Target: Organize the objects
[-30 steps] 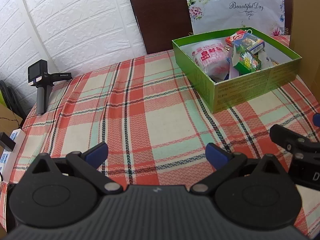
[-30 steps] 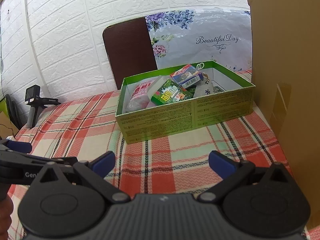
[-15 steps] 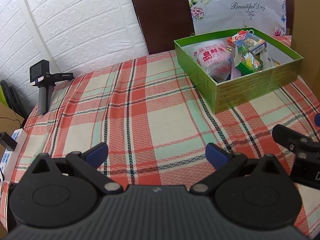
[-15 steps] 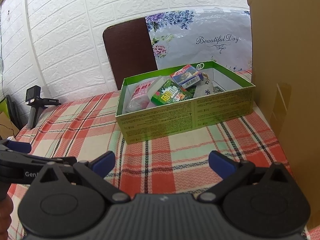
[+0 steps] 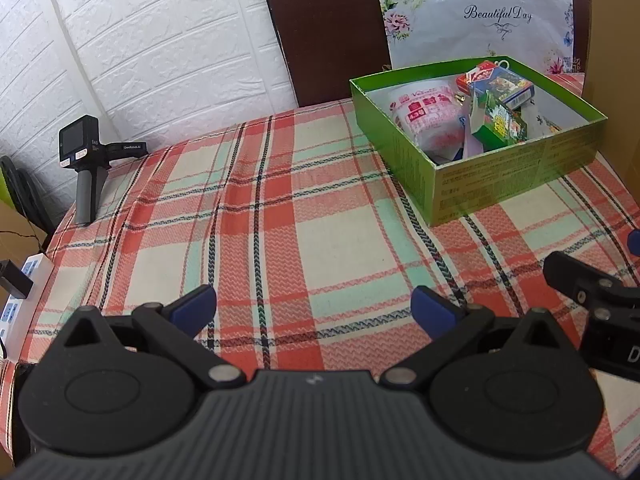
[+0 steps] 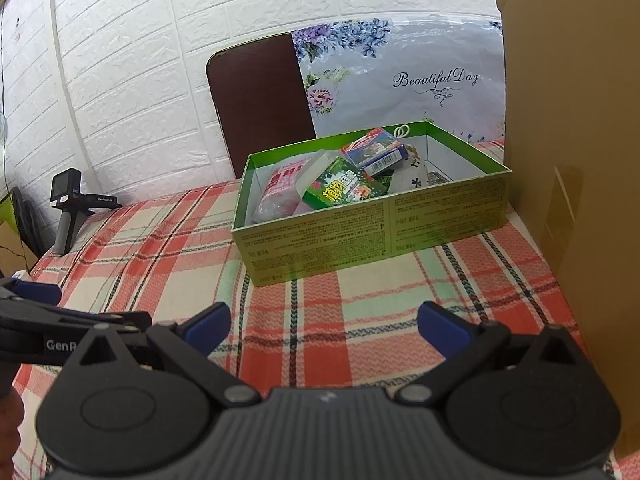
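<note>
Both grippers, left gripper (image 5: 314,306) and right gripper (image 6: 324,320), hover with jaws released, empty; careless reaching risks shoving the green box (image 6: 372,220) off-position.

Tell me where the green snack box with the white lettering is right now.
The green snack box lies inside the green cardboard box, near its front wall, between the pink plastic packet on its left and the blue carton behind it.

"Beautiful Day" on floral bag (image 6: 400,80); "GenR…" on left tool (image 6: 60,345); carton print illegible.
</note>
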{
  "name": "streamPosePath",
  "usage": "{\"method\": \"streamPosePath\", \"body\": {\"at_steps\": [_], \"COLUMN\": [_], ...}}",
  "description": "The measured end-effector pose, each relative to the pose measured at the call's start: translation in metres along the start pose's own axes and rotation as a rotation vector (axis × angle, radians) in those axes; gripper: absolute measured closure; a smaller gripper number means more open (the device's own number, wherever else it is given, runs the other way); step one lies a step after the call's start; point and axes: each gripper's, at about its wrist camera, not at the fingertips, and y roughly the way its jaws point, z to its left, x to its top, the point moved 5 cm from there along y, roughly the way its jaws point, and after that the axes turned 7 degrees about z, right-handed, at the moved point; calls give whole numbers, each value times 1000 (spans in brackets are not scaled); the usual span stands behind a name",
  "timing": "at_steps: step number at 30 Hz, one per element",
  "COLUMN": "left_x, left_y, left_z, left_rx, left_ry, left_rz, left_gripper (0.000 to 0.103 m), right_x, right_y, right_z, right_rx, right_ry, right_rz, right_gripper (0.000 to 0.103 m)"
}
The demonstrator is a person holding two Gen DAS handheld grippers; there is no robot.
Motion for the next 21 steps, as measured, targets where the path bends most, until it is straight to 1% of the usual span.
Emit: {"method": "streamPosePath", "body": {"at_steps": [7,13,18,21], "left_x": [3,3,4,5], "left_y": [-1,-2,-9,-12], "left_z": [2,4,5,8], "left_rx": [0,-9,-6,-21], "left_ry": [-7,-15,-17,-30], "left_rz": [-5,-8,-47,-59], "left_gripper": [0,0,0,0], "right_x": [2,3,4,4], "right_y": [-3,-7,-10,-10], "right_z": [4,4,4,5], "right_rx": [2,8,8,6], "right_ry": [-9,-6,-1,-4], "right_rz": [-13,-41,-53,-55], "right_gripper": [0,0,0,0]}}
